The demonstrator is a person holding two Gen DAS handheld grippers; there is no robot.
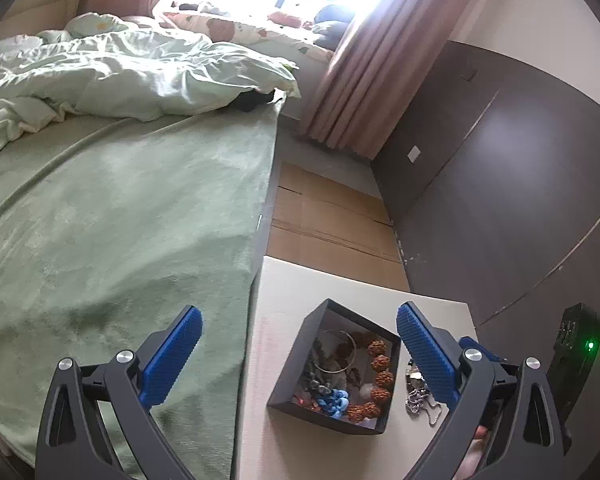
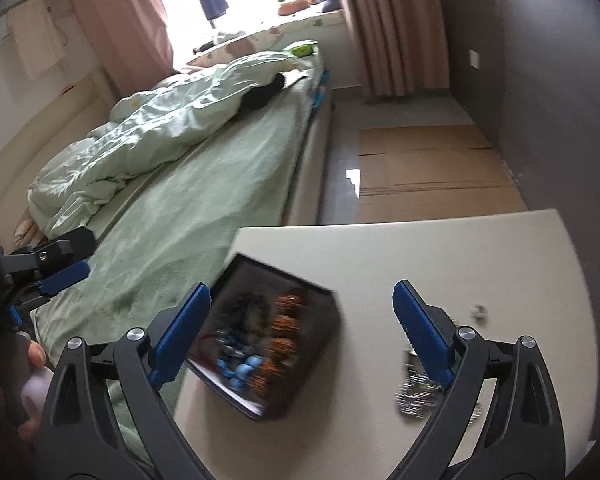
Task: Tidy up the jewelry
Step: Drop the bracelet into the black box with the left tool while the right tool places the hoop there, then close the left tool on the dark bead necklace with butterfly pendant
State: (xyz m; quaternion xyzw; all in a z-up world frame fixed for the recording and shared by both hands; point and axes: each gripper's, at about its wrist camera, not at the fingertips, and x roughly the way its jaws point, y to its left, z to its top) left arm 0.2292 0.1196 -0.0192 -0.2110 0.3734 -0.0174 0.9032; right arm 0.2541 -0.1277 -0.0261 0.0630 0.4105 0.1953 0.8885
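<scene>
A black open box point(image 1: 332, 368) sits on the cream table point(image 1: 428, 308). It holds a metal bangle point(image 1: 334, 350), brown bead bracelets point(image 1: 380, 376) and a blue piece point(image 1: 334, 400). A silver chain with pendants point(image 1: 420, 394) lies on the table right of the box. My left gripper point(image 1: 298, 354) is open above the box, empty. In the right wrist view, which is blurred, the box point(image 2: 268, 336) and the chain point(image 2: 414, 390) show again. My right gripper point(image 2: 302, 330) is open and empty above the table, between box and chain. A small silver piece point(image 2: 478, 311) lies further right.
A bed with a green blanket point(image 1: 120, 232) and crumpled duvet point(image 1: 120, 72) runs along the table's left side. Flattened cardboard point(image 1: 332, 216) lies on the floor beyond the table. A dark wardrobe wall point(image 1: 520, 184) stands to the right. The left gripper also shows in the right wrist view point(image 2: 56, 276).
</scene>
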